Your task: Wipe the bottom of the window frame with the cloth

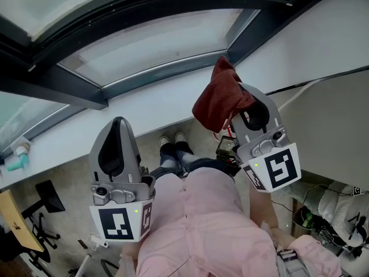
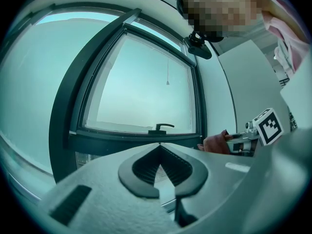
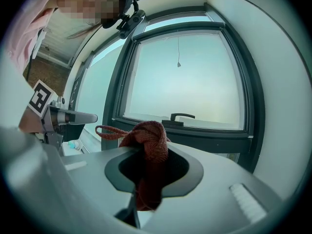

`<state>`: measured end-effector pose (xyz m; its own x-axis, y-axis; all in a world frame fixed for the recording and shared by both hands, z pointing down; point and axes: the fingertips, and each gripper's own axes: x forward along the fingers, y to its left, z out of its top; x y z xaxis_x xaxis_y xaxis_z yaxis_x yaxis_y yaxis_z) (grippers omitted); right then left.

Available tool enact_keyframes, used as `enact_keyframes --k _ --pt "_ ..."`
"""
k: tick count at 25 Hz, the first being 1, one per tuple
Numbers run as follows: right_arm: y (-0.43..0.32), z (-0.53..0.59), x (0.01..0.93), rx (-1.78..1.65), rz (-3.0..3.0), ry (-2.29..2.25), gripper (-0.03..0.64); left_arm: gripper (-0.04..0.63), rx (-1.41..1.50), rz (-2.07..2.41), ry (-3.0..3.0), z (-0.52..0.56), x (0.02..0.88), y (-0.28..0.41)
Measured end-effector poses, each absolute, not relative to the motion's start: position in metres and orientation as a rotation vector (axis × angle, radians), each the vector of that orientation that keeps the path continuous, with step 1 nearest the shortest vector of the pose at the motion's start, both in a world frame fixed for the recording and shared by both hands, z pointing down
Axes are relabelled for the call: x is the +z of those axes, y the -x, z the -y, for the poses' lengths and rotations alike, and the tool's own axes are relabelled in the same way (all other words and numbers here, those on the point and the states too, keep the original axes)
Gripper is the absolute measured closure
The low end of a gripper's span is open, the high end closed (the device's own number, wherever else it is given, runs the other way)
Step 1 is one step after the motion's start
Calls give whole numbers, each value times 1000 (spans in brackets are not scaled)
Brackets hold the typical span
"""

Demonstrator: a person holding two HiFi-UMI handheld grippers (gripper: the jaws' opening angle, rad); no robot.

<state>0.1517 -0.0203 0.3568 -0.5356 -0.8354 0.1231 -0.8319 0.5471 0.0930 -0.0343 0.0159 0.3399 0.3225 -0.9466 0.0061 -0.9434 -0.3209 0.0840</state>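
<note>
The right gripper (image 3: 155,152) is clamped on the dark red cloth (image 1: 219,100). The cloth's length runs along the fingers, and its bunched end pokes past the fingertips toward the window frame (image 1: 155,74). The left gripper (image 2: 159,152) has its fingers together, with nothing between them.

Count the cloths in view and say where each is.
1. The red cloth is clamped in the right gripper, raised toward the window frame. The left gripper, jaws closed, holds none. Others may lie out of view.

No readable text anywhere.
Only square coded markers (image 1: 278,169), on left gripper (image 1: 119,122) and right gripper (image 1: 242,91); no letters, numbers or brands legible.
</note>
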Motion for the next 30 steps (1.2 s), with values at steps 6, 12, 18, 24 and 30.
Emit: enact_keyframes --k 6,12,18,24,30 --pt "-154 25 363 -18 2610 -1434 548 598 -74 1776 -2500 -11 341 33" --pt "-154 25 361 -19 2615 -1433 548 598 -75 1779 -2495 -11 340 33" --pt "-154 26 364 -15 2606 -1433 548 598 -80 1775 -2495 -10 341 34" --pt "-155 25 362 -20 2602 -1442 548 598 -79 1769 -2497 -12 341 34" --pt "-153 23 361 -18 2600 -1442 548 598 -82 1764 -2497 -13 339 36"
